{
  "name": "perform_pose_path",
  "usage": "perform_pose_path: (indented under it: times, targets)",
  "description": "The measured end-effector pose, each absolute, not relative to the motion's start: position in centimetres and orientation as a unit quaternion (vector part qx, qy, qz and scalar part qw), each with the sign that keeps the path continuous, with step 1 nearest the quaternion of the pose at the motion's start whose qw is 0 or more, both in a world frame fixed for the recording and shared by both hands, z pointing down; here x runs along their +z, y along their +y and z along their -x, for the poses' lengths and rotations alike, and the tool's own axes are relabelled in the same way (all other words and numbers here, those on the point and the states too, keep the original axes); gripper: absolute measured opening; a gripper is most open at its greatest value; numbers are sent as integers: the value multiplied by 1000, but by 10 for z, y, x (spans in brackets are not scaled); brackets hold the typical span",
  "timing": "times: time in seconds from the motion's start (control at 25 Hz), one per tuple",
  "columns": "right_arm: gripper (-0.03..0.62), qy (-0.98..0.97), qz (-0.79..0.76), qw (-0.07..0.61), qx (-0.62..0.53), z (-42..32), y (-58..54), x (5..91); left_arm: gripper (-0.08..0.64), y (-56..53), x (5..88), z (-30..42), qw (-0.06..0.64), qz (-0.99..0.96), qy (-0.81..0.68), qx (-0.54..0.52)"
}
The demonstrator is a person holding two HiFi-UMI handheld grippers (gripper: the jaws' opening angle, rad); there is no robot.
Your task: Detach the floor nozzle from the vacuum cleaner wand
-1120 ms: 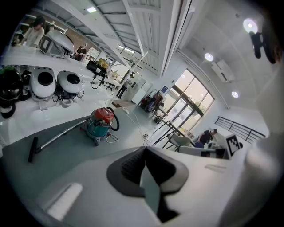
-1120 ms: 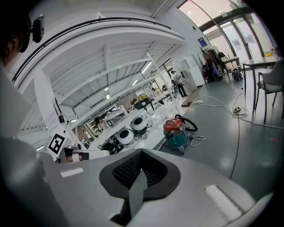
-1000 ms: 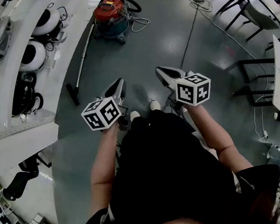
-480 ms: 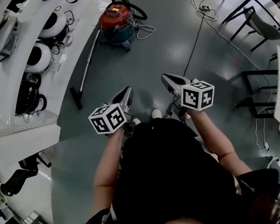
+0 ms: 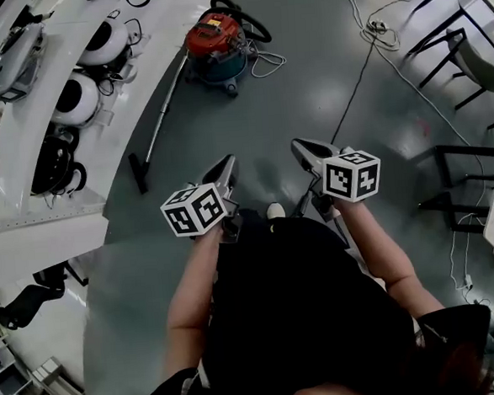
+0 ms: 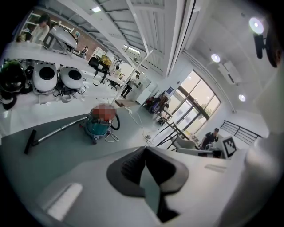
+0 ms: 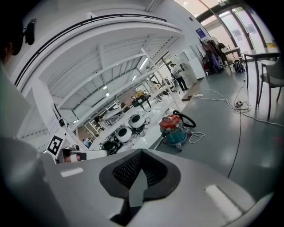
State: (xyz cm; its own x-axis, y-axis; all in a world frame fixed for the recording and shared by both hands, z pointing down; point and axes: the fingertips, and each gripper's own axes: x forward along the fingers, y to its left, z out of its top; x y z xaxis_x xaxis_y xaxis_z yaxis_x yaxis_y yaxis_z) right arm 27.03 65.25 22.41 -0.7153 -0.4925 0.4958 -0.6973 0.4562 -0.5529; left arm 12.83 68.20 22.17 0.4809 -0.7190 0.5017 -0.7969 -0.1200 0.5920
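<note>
The vacuum cleaner [image 5: 218, 44], red on top with a teal drum, stands on the grey floor far ahead. Its metal wand [image 5: 161, 114] runs down-left to the black floor nozzle [image 5: 137, 173] beside the white bench. My left gripper [image 5: 228, 165] and right gripper [image 5: 299, 147] are held side by side in the air, well short of the wand, both shut and empty. The left gripper view shows the vacuum cleaner [image 6: 101, 122], wand [image 6: 60, 130] and nozzle [image 6: 30, 141] beyond the shut left gripper [image 6: 144, 151]. In the right gripper view the vacuum cleaner [image 7: 174, 129] lies past the shut right gripper [image 7: 141, 153].
A white curved bench [image 5: 100, 152] with round white appliances [image 5: 76, 99] lines the left side. A black cable [image 5: 353, 79] crosses the floor on the right, near dark chair and table frames [image 5: 462, 194]. The person's shoe [image 5: 275, 210] shows between the grippers.
Both grippers, still shut, have moved forward over the floor together with the person. The vacuum cleaner and wand now sit lower and further right in the head view.
</note>
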Motion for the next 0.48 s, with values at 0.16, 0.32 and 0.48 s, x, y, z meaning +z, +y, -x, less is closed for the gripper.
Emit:
perform_pose_path:
  times: [0.16, 0.32, 0.48]
  targets:
    - [-5, -843, -350, 131, 388, -282, 640, 227, 9, 672, 226, -132, 434, -736, -518, 45]
    - [-5, -840, -347, 123, 397, -283, 623, 231, 10, 661, 233, -128, 441, -728, -523, 57]
    - [-5, -838, -346, 127, 402, -280, 604, 238, 10, 640, 242, -121, 448, -721, -526, 57]
